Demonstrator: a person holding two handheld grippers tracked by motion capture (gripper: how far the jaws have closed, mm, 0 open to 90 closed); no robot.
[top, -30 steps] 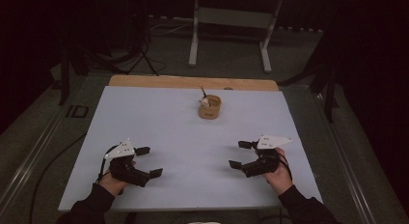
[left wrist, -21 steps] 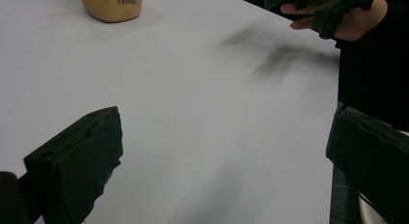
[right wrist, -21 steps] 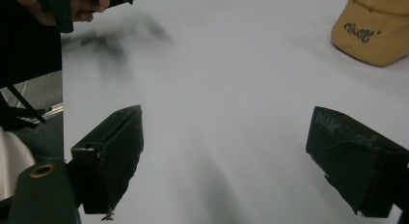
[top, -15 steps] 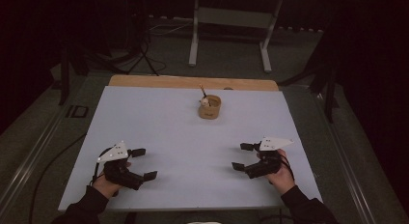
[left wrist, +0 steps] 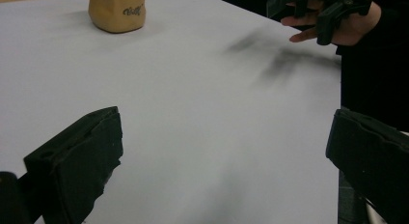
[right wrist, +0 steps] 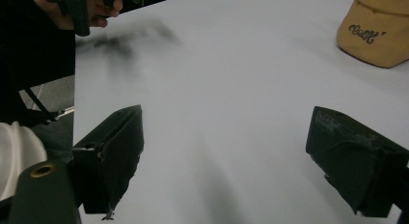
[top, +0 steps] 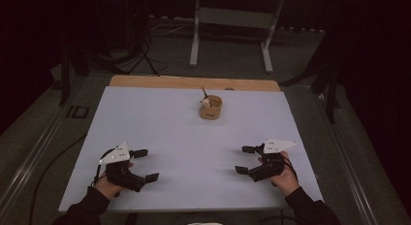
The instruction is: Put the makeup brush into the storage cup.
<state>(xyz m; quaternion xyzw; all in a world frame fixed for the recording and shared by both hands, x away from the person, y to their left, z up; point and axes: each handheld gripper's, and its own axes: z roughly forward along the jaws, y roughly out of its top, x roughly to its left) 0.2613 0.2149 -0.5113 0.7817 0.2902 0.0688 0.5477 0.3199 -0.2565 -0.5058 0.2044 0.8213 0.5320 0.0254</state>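
Left gripper (top: 144, 165) held low over white bench (top: 184, 118), jaws spread wide, nothing between them. Right gripper (top: 245, 159) likewise held near bench front edge, jaws released and empty. Tan cup (top: 211, 107) (dark script printed on side) seen well ahead of both jaw pairs, up and left of left jaws in left gripper view, up and right of right jaws in right gripper view. Thin stick (top: 204, 92) seen standing in cup. Grippers well apart.

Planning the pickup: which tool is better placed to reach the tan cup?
Right, marginally. The tan cup stands far-centre, slightly nearer the right tool than the left tool. Both are open and empty.
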